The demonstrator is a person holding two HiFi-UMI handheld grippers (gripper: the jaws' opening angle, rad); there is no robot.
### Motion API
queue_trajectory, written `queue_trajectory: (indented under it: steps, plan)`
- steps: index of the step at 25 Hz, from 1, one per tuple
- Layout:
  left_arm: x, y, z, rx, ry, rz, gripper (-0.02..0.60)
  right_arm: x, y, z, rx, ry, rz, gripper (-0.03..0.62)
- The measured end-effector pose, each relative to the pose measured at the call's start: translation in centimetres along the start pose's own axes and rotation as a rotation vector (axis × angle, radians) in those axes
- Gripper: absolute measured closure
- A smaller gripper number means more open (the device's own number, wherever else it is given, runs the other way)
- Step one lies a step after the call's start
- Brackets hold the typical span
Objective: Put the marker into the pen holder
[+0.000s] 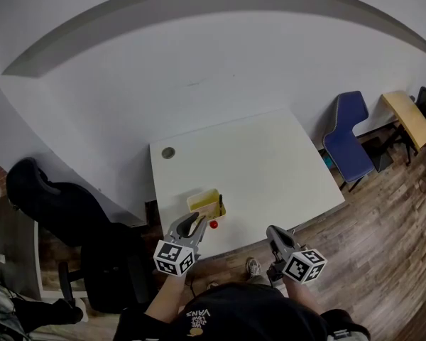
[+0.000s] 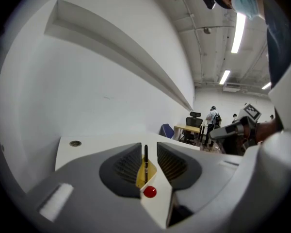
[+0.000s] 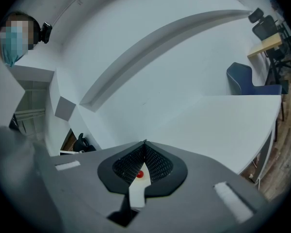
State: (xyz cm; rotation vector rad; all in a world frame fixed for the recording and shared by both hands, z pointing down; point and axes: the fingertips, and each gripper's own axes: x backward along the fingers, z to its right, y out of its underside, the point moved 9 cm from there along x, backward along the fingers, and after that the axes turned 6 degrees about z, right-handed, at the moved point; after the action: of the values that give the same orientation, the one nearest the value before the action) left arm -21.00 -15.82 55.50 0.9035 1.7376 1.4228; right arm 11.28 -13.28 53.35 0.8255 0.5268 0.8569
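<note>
A yellow pen holder (image 1: 203, 202) stands near the front left edge of the white table (image 1: 270, 169). A black marker (image 1: 220, 204) stands upright at its right side. In the left gripper view the marker (image 2: 146, 155) rises from the holder (image 2: 146, 173), seen through the gap between the jaws. My left gripper (image 1: 197, 224) (image 2: 149, 145) is open just short of the holder and touches nothing. My right gripper (image 1: 273, 231) (image 3: 144, 143) hovers off the table's front edge, shut and empty. A small red spot (image 1: 214, 224) shows beside the left gripper's tip.
A round cable hole (image 1: 168, 152) sits at the table's far left corner. A black office chair (image 1: 53, 201) stands left of the table. A blue chair (image 1: 351, 137) and a wooden desk (image 1: 408, 116) stand to the right. People (image 2: 213, 118) are far off.
</note>
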Motion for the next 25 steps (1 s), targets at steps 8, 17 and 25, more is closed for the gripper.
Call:
queue_trajectory:
  steps: [8, 17, 25]
  plan:
    - [4.9, -0.2, -0.2, 0.002, -0.024, 0.013, 0.483, -0.4, 1.6, -2.6, 0.015, -0.032, -0.008, 0.592]
    - [10.0, 0.0, -0.5, 0.015, -0.042, 0.016, 0.528, -0.7, 3.9, -5.4, 0.022, -0.063, -0.03, 0.592]
    - [13.8, 0.4, -0.5, 0.035, -0.056, 0.014, 0.529, -0.8, 6.0, -7.9, 0.031, -0.088, -0.056, 0.592]
